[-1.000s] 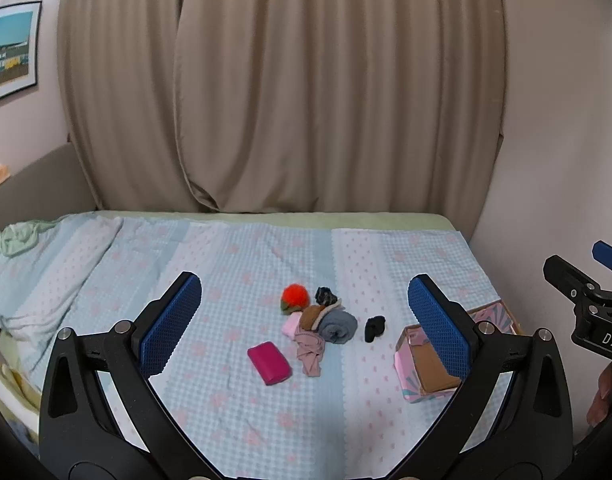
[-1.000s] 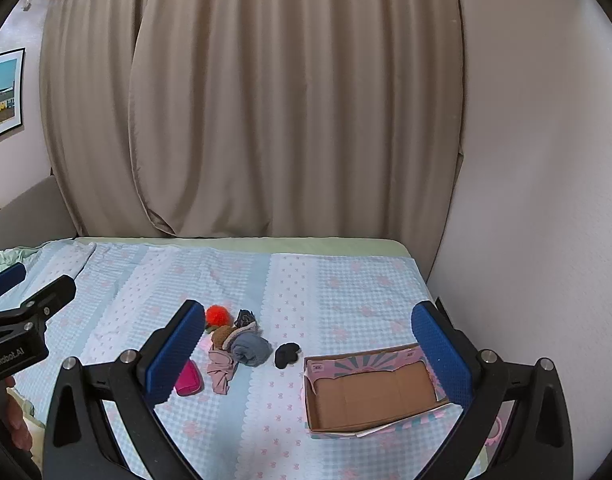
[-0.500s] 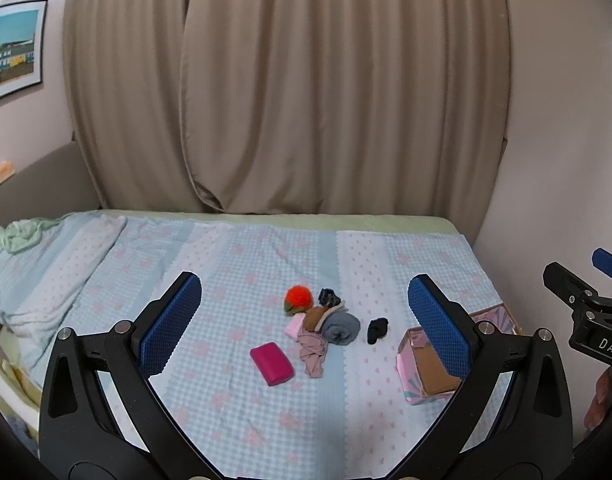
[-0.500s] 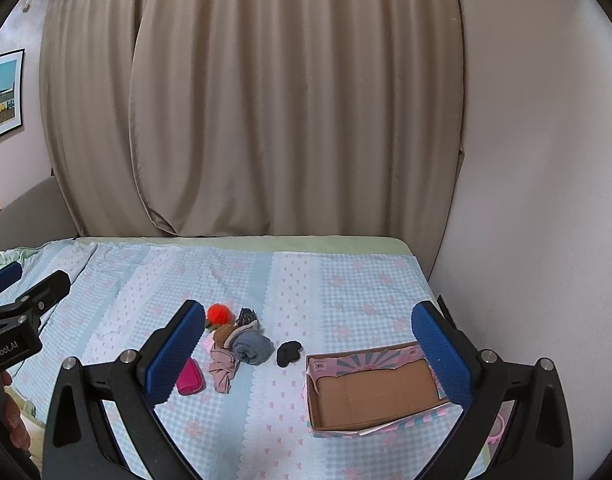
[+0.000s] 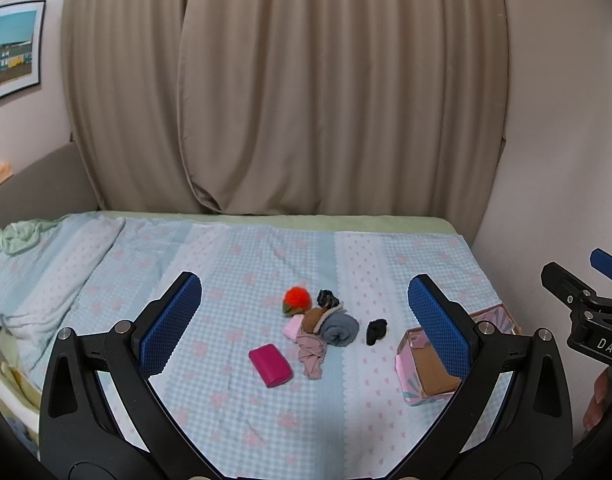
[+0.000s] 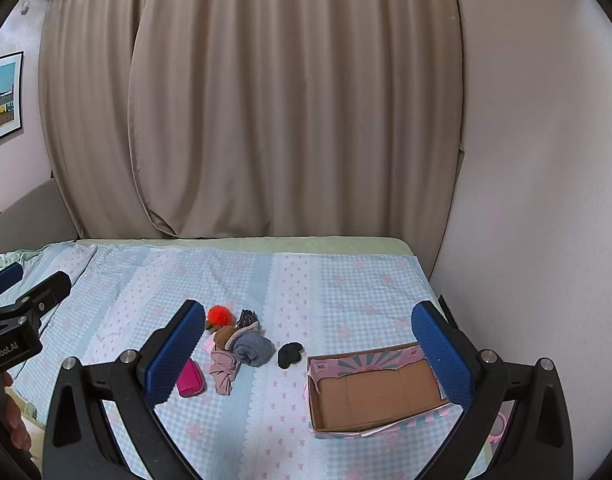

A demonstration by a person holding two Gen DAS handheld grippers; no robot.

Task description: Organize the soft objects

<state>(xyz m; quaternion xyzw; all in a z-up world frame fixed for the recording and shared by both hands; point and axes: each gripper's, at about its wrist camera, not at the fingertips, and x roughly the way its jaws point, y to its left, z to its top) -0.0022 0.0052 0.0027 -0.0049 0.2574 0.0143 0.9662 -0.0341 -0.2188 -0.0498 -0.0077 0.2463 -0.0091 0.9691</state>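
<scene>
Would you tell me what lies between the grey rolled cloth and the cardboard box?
A small black cloth bundle lies on the bedsheet between the grey roll and the box, clearest in the right wrist view.

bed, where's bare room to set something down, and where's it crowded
Free: the bed behind the pile toward the curtain, and the near strip between pink pouch and box. The box is empty. Crowded: the pile around the grey roll.
</scene>
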